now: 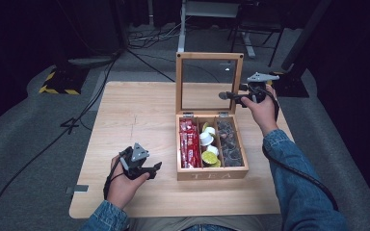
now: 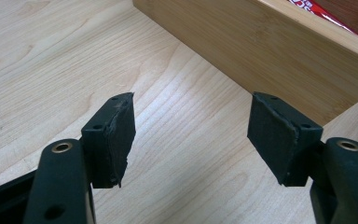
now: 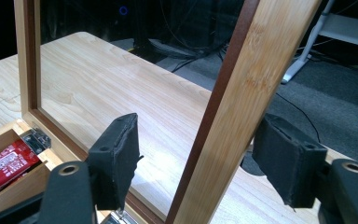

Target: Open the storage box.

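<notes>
- Nearest the high camera, the person's denim sleeves come in from the near edge, each hand holding a gripper over the wooden table (image 1: 125,110).
- Left gripper (image 1: 150,169) rests low over the near left part of the table, just left of the tea box (image 1: 212,174). Its jaws stand wide apart with nothing between them; in the left gripper view (image 2: 191,135) bare tabletop shows in the gap, and the box's light wooden side wall (image 2: 270,51) runs across just beyond the pads, apart from them.
- Right gripper (image 1: 227,96) is raised at the far right, level with the right upright of the box's lid (image 1: 210,56).
- Seen from the right gripper view (image 3: 196,149), the lid's right frame bar (image 3: 242,102) passes between the two black pads. The jaws are spread; the left pad sits apart from the bar, and whether the right pad touches it cannot be told.
- Standing upright on its hinges at the far edge of the box, the lid is a wooden frame around a clear pane, through which the table shows.
- Sitting right of the table's middle, the tea box is open and reads "TEA" on its near wall.
- Its three compartments run near to far: red packets (image 1: 188,144) in the left one, small white and yellow-green cups (image 1: 209,147) in the middle one, dark wrapped pieces (image 1: 230,142) in the right one.
- A metal hinge (image 3: 36,140) and one red packet (image 3: 4,163) show at the box's far corner in the right gripper view.
</notes>
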`<state>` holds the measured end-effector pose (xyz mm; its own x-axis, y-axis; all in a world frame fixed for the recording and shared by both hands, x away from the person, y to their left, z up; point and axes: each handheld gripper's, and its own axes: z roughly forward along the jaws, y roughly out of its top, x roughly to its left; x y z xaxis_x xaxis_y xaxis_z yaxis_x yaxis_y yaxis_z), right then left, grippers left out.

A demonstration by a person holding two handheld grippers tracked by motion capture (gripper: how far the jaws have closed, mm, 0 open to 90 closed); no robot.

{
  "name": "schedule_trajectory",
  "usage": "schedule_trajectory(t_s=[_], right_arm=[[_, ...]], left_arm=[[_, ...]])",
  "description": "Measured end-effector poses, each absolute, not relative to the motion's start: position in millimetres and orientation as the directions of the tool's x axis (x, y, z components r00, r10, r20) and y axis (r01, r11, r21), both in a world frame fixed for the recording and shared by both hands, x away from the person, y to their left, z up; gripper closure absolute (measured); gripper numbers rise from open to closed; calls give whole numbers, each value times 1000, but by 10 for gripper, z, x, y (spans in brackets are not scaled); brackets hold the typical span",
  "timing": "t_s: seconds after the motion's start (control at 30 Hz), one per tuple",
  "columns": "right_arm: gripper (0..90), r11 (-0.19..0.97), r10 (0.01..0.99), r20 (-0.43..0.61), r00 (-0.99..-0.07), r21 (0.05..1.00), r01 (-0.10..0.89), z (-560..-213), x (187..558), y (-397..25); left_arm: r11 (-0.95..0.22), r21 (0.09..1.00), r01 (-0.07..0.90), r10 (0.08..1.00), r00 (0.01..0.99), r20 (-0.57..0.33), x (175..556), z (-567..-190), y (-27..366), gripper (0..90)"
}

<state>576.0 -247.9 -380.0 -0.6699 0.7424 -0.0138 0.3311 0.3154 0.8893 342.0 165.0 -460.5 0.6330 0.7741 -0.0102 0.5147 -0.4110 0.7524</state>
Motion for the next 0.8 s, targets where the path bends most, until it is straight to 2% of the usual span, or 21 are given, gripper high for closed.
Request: schedule_trajectory(t_s=[0.5,0.8], right_arm=[[203,278,768,8,-640,896,345,-3711,5585,-2584],[215,268,764,18,-645,901,342,-3610,5384,-2622]], left_arm=[[-407,752,518,778,628,-12,3477,-4605,1722,325],[-393,755,525,778,628,-33,3507,-4589,1772,321]])
